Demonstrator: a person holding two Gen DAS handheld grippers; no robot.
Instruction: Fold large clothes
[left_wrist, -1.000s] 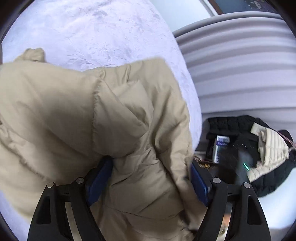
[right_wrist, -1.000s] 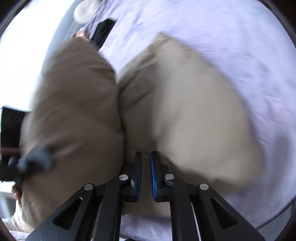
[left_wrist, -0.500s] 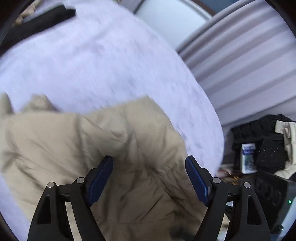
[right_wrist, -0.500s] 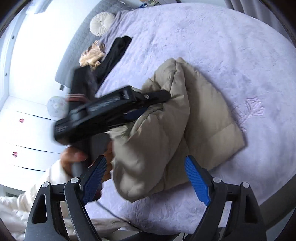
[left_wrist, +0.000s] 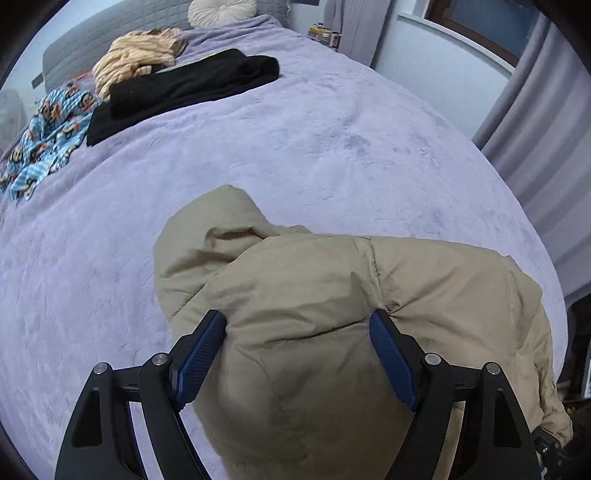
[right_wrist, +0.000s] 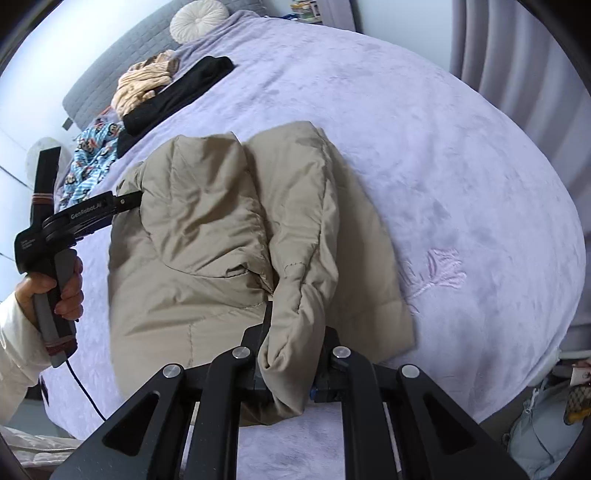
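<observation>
Jaws apart, the left gripper straddles a puffed fold of the beige padded jacket, which lies bunched on the lavender bedspread. The right gripper has its jaws clamped on the jacket's cuff.

Beige jacket covering right gripper pads, left gripper tips disappearing behind jacket, jacket bottom running off frame
</observation>
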